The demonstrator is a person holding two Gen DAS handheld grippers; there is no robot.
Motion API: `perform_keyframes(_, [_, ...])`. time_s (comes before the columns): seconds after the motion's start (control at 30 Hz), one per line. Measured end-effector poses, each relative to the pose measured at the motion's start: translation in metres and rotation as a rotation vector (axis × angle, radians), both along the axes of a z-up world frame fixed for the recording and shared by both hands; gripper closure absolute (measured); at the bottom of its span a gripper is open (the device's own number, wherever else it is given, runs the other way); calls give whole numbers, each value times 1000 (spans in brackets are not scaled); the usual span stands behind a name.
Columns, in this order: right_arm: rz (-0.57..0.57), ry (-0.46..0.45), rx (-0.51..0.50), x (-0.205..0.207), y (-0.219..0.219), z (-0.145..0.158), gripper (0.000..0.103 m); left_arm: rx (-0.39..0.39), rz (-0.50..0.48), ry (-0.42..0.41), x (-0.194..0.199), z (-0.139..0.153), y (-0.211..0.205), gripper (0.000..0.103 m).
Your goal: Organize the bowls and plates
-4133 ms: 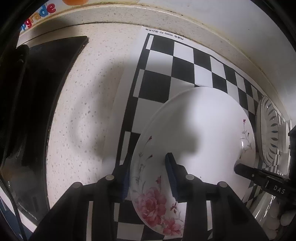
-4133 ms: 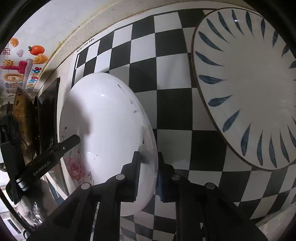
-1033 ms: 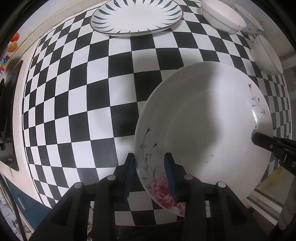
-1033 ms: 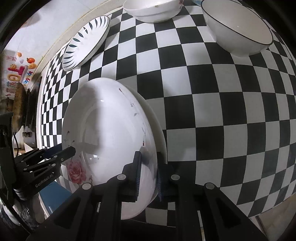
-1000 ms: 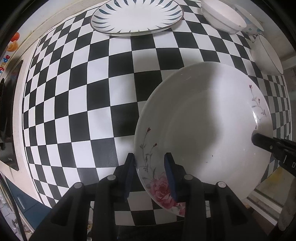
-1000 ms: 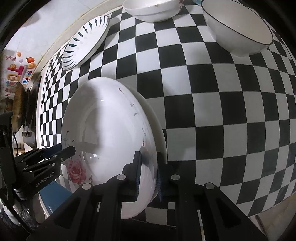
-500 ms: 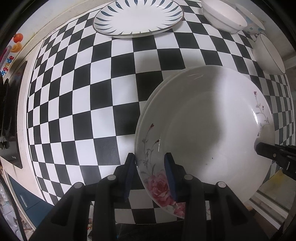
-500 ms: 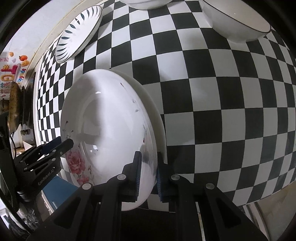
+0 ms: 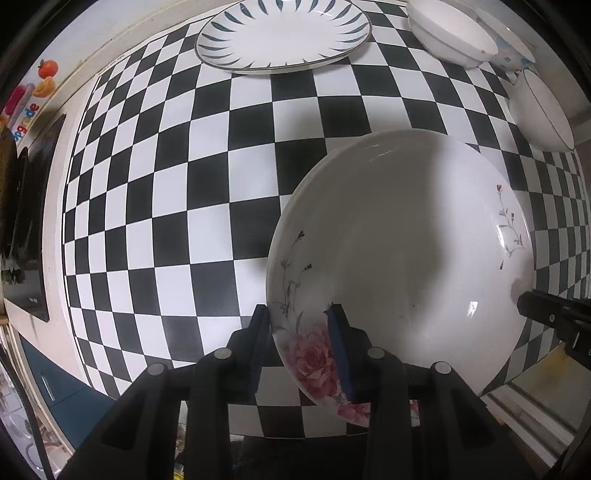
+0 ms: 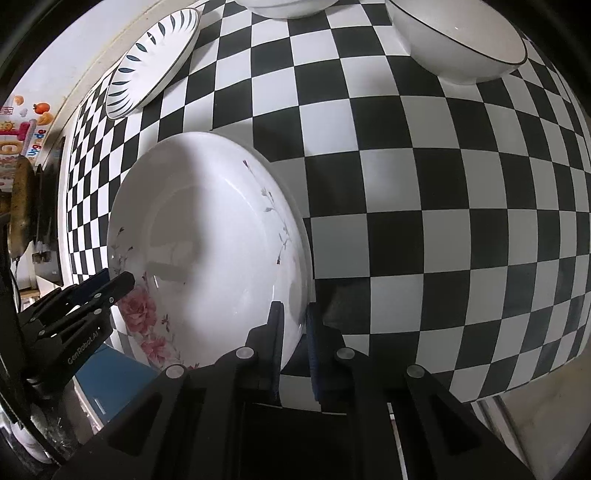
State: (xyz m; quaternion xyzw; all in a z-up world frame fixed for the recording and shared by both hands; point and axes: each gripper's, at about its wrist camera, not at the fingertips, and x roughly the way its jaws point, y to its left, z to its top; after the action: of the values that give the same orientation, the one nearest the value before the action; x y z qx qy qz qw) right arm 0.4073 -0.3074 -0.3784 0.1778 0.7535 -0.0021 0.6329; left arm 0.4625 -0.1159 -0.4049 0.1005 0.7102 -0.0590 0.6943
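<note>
A white plate with pink roses [image 9: 402, 251] is held between both grippers above the black-and-white checkered mat [image 9: 177, 206]. My left gripper [image 9: 300, 332] is shut on its rose-painted rim. My right gripper [image 10: 293, 328] is shut on the opposite rim [image 10: 295, 266]; its tip shows in the left wrist view [image 9: 546, 314]. The plate [image 10: 207, 251] hangs over the mat's near edge. A blue-leaf plate [image 9: 284, 33] lies at the back of the mat.
A white bowl [image 9: 450, 33] and a patterned bowl [image 9: 506, 40] sit at the back right. A dark-rimmed bowl [image 10: 458, 40] stands to the right. A black stove [image 9: 26, 206] lies left of the mat. A wall runs behind.
Over four seconds both grippers carried the rose plate away from the wall and higher, towards the mat's near edge. In the last second it moved a little nearer and higher.
</note>
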Motion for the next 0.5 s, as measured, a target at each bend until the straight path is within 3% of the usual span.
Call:
perform_keyframes(0.23, [1,-5,32,-2,-10,5,89,-27,51,-1,-4,14,7,73])
perform_keyframes(0.5, [45,-89,28,8,-16,44,89,-109,115,-121,3,75,22,69])
